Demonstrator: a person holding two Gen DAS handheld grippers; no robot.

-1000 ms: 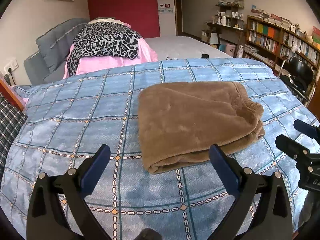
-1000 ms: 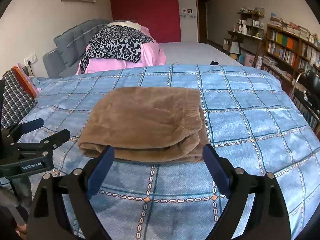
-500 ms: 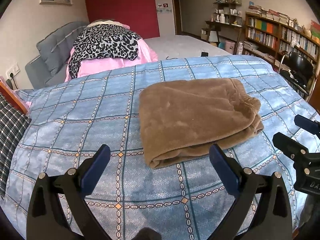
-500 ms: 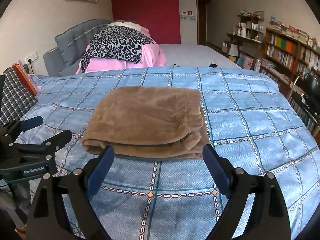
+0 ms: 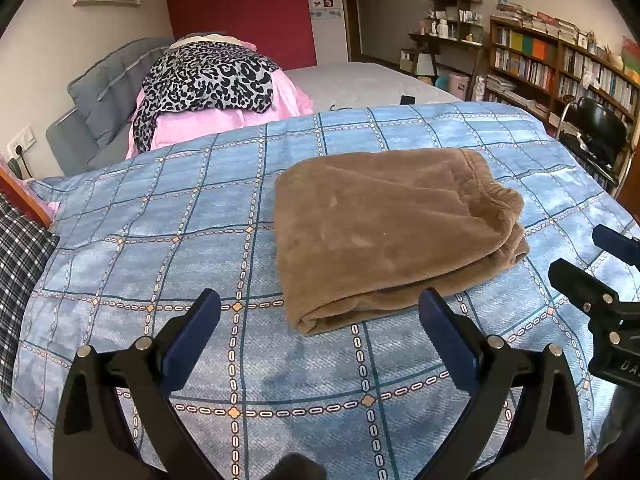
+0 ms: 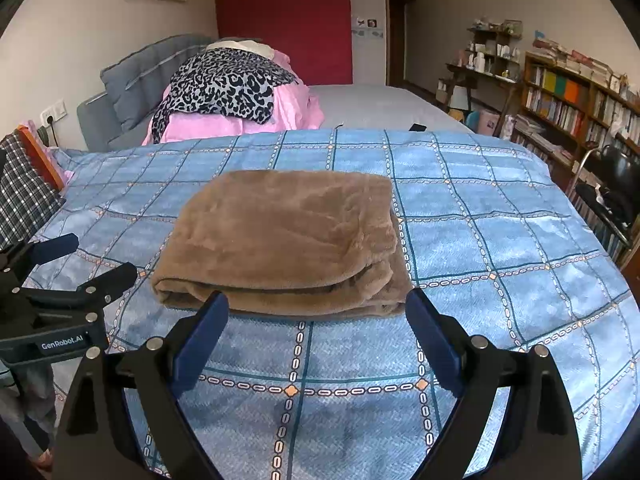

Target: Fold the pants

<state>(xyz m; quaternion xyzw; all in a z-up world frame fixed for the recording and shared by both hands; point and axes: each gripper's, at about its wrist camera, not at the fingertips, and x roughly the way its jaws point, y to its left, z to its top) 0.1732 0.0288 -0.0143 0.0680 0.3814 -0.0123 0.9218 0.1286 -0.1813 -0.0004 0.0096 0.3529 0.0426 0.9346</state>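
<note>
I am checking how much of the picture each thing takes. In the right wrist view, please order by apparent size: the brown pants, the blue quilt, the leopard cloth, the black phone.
1. blue quilt
2. brown pants
3. leopard cloth, though it lies farther away, so its true size is unsure
4. black phone

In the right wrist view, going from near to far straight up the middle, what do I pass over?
Right gripper, open → blue checked quilt → folded brown pants → more quilt → grey bed sheet → red panel on the back wall.
</note>
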